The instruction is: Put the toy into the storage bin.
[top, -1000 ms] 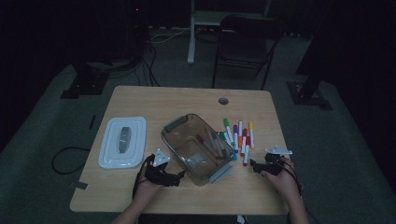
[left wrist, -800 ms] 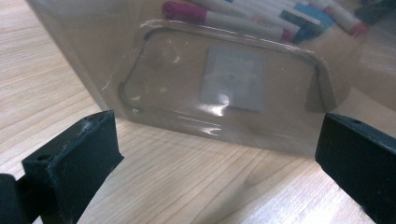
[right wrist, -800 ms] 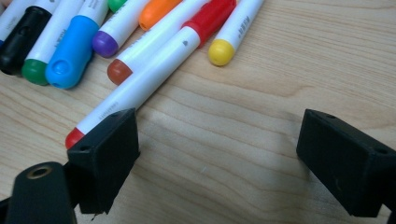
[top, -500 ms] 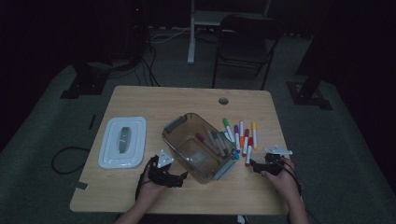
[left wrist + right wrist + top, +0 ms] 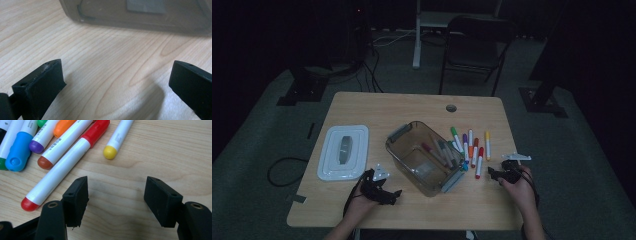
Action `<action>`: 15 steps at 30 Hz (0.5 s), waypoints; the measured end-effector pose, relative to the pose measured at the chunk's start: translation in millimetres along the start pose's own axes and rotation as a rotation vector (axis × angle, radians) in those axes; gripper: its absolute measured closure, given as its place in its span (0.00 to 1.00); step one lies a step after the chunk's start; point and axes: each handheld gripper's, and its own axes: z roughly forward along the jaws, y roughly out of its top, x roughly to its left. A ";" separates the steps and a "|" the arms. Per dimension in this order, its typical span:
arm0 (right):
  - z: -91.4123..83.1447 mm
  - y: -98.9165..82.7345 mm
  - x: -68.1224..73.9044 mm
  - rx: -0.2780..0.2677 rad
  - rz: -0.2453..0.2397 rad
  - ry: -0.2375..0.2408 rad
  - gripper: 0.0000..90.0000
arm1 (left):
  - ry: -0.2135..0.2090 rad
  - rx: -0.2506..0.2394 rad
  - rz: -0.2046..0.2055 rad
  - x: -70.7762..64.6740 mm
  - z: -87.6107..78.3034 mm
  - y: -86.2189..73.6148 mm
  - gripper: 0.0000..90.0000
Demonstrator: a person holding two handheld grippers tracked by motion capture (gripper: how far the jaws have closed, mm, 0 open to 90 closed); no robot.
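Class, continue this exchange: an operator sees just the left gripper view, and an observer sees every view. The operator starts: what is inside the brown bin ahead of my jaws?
Observer: The bin holds a few markers, as the high view shows.
Operator: Are there more markers outside it?
Observer: Yes, a row of loose markers lies just right of the bin in the high view.
Operator: What is the other gripper doing?
Observer: The right gripper has just been closing its jaws, with nothing between them. A red marker lies beside one jaw.
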 end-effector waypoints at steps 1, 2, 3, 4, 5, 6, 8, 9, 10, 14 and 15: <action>0.0 0.0 0.0 0.000 0.000 0.000 0.41 | 0.000 0.000 0.000 0.0 0.0 0.0 0.01; 0.1 2.7 -1.3 0.001 0.004 0.002 0.43 | 0.003 0.008 0.007 0.9 -1.2 -2.0 0.01; 0.6 9.3 -4.1 -0.019 0.020 0.005 0.45 | 0.000 0.008 0.007 1.4 -2.3 -3.0 0.01; 1.4 14.1 -5.7 -0.028 0.019 -0.004 0.45 | 0.002 0.010 0.005 1.7 -3.0 -3.6 0.01; 2.3 18.4 -6.6 -0.036 0.017 -0.011 0.45 | 0.001 0.011 0.011 2.1 -3.6 -4.2 0.01; 3.2 23.1 -7.3 -0.040 0.023 -0.015 0.45 | 0.002 0.007 0.017 1.8 -3.5 -5.1 0.01; 4.2 28.2 -8.4 -0.050 0.032 -0.015 0.45 | 0.007 0.009 0.030 1.3 -3.6 -5.7 0.01; 5.9 34.7 -9.9 -0.074 0.044 -0.020 0.46 | 0.016 0.012 0.052 0.4 -3.1 -6.4 0.01; 8.3 41.2 -11.9 -0.089 0.061 -0.023 0.48 | 0.023 0.012 0.062 -0.3 -2.7 -6.8 0.01; 21.2 57.2 -18.4 -0.092 0.105 -0.050 0.57 | 0.034 0.009 0.057 -0.7 -1.4 -5.8 0.01; 25.3 60.7 -20.5 -0.075 0.118 -0.056 0.57 | 0.033 0.008 0.056 -0.7 -1.2 -5.8 0.01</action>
